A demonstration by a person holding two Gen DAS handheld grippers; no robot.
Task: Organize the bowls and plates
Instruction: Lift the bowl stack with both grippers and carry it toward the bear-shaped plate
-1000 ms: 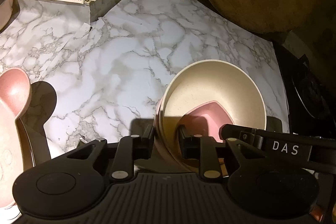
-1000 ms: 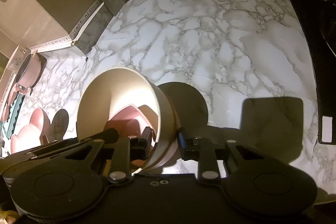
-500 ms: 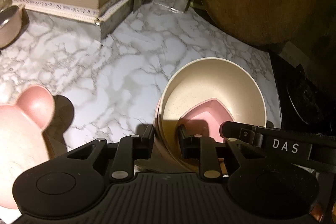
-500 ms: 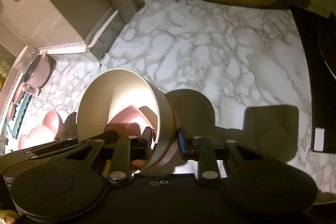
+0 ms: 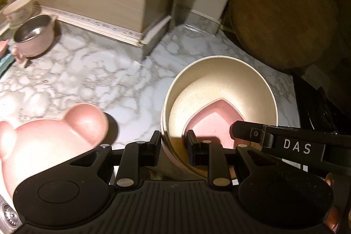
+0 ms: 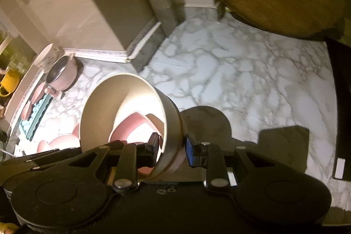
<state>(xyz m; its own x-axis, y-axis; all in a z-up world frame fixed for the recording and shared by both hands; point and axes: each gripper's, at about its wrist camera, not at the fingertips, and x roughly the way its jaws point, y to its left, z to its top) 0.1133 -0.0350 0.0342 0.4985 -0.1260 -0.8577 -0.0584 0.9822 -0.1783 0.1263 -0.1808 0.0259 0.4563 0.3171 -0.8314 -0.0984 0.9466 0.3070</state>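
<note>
One marble-patterned counter [image 5: 92, 71] carries the scene, its back edge meeting beige wall panels that form a projecting corner. One large round wooden board [image 5: 283, 12] leans upright at the back right corner. One dark flat appliance [image 6: 342, 115] lies along the right edge.

One cream bowl [image 5: 221, 80] is held clear above the counter's middle, tilted, casting a round shadow on the marble. It nests in one pink bowl, of which only a sliver of outer wall shows below the rim. One smaller pink angular dish [image 5: 217, 120] lies inside the cream bowl.

The left gripper [image 5: 173, 146] is closed narrow on the bowl stack's near rim, one finger outside, one inside. The right gripper [image 6: 172, 147] clamps the opposite rim likewise.

One pink bear-eared plate [image 5: 50, 137] lies near the front left edge, partly hidden behind the left gripper. One pink pot [image 5: 33, 36] with a metal interior stands at the back left, one white patterned bowl [image 5: 18, 7] just behind it. Further pink pieces lie by a teal rack [image 6: 35, 120] at the left edge; their count cannot be told.
</note>
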